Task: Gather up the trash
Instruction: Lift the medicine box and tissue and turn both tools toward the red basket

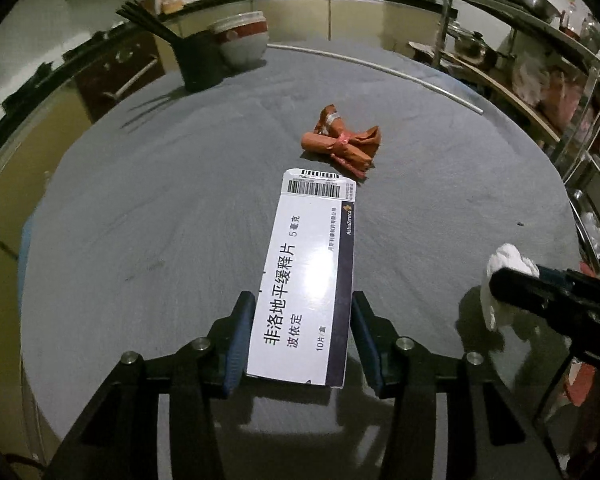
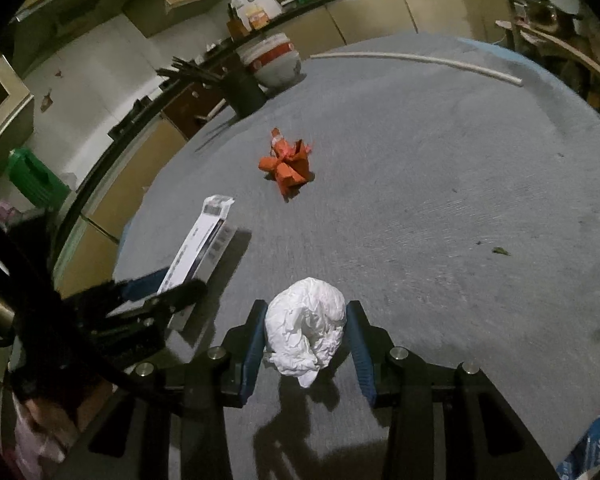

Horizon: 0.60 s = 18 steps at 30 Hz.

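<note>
Left wrist: medicine box (image 1: 304,276) clamped in left gripper (image 1: 300,340), above table (image 1: 140,200).

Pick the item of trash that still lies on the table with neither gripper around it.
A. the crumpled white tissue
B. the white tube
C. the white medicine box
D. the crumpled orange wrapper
D: the crumpled orange wrapper lies alone mid-table, while the left gripper has the white medicine box between its fingers and the right gripper brackets the crumpled white tissue.

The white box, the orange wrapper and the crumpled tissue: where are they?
White box (image 1: 300,280), left wrist view, middle of its printed face.
Orange wrapper (image 1: 342,142), left wrist view, its tied middle.
Crumpled tissue (image 2: 306,326), right wrist view, centre of the wad.
</note>
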Each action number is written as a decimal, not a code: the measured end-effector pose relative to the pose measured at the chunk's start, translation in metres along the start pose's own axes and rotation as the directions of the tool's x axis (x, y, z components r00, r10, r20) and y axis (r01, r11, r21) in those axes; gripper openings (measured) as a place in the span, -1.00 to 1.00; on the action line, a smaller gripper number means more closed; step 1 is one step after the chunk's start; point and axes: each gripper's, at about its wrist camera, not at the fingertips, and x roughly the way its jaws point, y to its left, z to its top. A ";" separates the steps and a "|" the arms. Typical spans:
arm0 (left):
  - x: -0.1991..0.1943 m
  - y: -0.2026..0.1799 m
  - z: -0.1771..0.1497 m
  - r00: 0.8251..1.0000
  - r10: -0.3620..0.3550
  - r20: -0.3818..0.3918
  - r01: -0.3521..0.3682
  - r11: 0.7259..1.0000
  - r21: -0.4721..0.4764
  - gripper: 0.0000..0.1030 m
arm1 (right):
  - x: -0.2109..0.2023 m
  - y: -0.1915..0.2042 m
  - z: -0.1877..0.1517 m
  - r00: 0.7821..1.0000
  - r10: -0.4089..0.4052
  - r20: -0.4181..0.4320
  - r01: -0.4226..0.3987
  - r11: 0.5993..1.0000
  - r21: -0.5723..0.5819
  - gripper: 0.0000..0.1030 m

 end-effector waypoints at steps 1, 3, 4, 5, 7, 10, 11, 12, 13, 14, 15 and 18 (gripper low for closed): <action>-0.008 0.001 -0.009 1.000 0.015 0.007 -0.015 1.000 -0.002 -0.04 | -0.005 0.000 -0.001 1.000 0.001 0.010 -0.001 1.000 0.000 -0.18; -0.015 -0.003 -0.015 0.999 0.047 0.013 -0.047 0.999 -0.005 -0.04 | -0.011 0.000 -0.004 1.000 -0.001 0.018 0.001 1.000 -0.004 -0.18; -0.019 -0.006 -0.019 0.998 0.056 0.010 -0.056 0.998 -0.009 -0.04 | -0.014 0.000 -0.006 1.000 -0.002 0.021 0.002 1.000 -0.004 -0.18; -0.021 -0.007 -0.022 0.998 0.058 0.009 -0.057 0.998 -0.013 -0.04 | -0.016 0.000 -0.008 1.000 -0.003 0.022 0.003 1.000 -0.002 -0.18; -0.028 -0.012 -0.029 0.997 0.072 0.016 -0.072 0.997 -0.011 -0.04 | -0.019 -0.001 -0.012 1.000 -0.004 0.023 0.004 1.000 0.003 -0.18; -0.034 -0.017 -0.035 0.996 0.090 0.027 -0.090 0.996 -0.004 -0.04 | -0.025 0.001 -0.015 1.000 -0.002 0.028 0.001 1.000 0.002 -0.18; -0.036 -0.018 -0.037 0.995 0.093 0.030 -0.093 0.996 -0.006 -0.04 | -0.027 0.002 -0.017 1.000 -0.002 0.030 0.002 1.000 -0.002 -0.18; -0.039 -0.018 -0.039 0.995 0.094 0.031 -0.094 0.996 -0.009 -0.04 | -0.028 0.003 -0.017 0.999 -0.002 0.033 0.002 1.000 -0.003 -0.18; -0.041 -0.019 -0.040 0.995 0.094 0.031 -0.094 0.995 -0.013 -0.04 | -0.029 0.004 -0.017 0.999 0.000 0.035 0.000 1.000 -0.003 -0.18; -0.042 -0.019 -0.042 0.995 0.095 0.033 -0.095 0.995 -0.014 -0.04 | -0.031 0.005 -0.018 0.999 0.001 0.038 -0.001 1.000 -0.002 -0.18; -0.044 -0.020 -0.043 0.995 0.098 0.037 -0.097 0.995 -0.015 -0.04 | -0.032 0.005 -0.018 0.999 0.001 0.040 -0.001 1.000 -0.002 -0.18; -0.050 -0.020 -0.048 0.993 0.106 0.045 -0.106 0.994 -0.017 -0.04 | -0.037 0.007 -0.021 0.999 0.006 0.046 -0.006 1.000 -0.005 -0.18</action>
